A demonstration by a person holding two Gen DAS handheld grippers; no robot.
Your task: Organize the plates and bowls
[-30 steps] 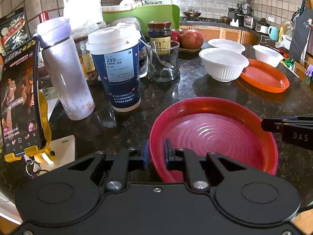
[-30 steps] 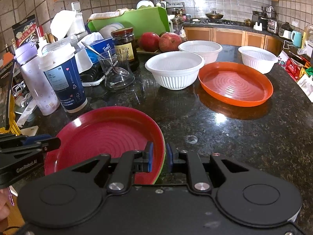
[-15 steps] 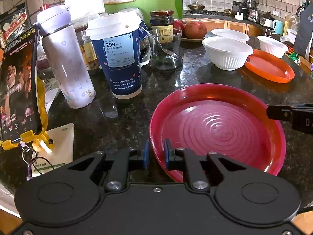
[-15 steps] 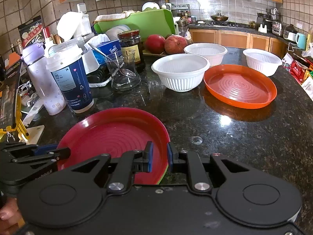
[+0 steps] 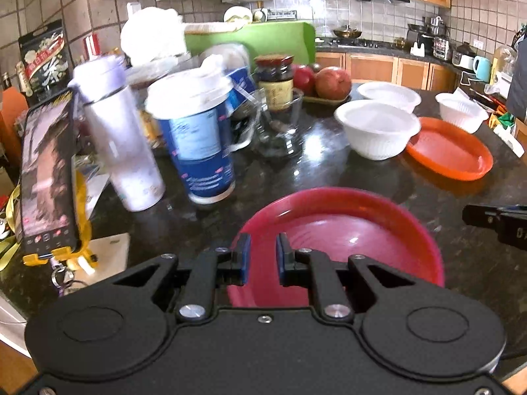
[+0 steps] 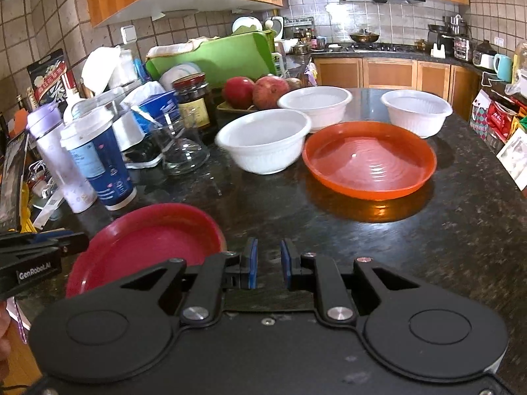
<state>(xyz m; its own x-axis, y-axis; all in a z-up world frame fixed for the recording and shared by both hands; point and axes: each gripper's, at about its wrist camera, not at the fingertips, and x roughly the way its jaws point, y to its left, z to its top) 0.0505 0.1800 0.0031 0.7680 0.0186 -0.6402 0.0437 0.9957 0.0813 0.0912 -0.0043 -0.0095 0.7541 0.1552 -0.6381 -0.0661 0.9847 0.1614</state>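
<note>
Left wrist view: left gripper [image 5: 262, 256] has its pads spread with a gap between them, pinching nothing — the red plate [image 5: 349, 233] lies straight ahead on the counter [image 5: 329, 171], its near rim passing under the fingers at the counter's near edge. Picture is blurred on the left. A paper cup [image 5: 194, 144] and a lilac bottle [image 5: 118, 141] stand just left of the plate; a phone on a yellow stand [image 5: 47, 177] occupies the near left corner. The orange plate [image 5: 451, 151] sits toward the far right, a white bowl [image 5: 378, 128] touching or just beside its left rim, two more white bowls [image 5: 390, 93] [image 5: 461, 112] beyond. The right tool's tip shows at the right edge, near the red plate's right rim.

Right wrist view: right gripper [image 6: 269, 263] is also parted and empty, over bare counter just right of the red plate [image 6: 148, 240]. The orange plate [image 6: 369, 161] lies ahead and slightly right, well apart from the red one, with open dark stone between. The left tool enters at the left edge, beside the red plate's left rim.

Judgement: stacking the plates looks like the likely step — the round plates have no long axis, so either rim serves. The right hand is nearer the orange plate; the clear lane runs along the counter's middle, clutter only on the left.
</note>
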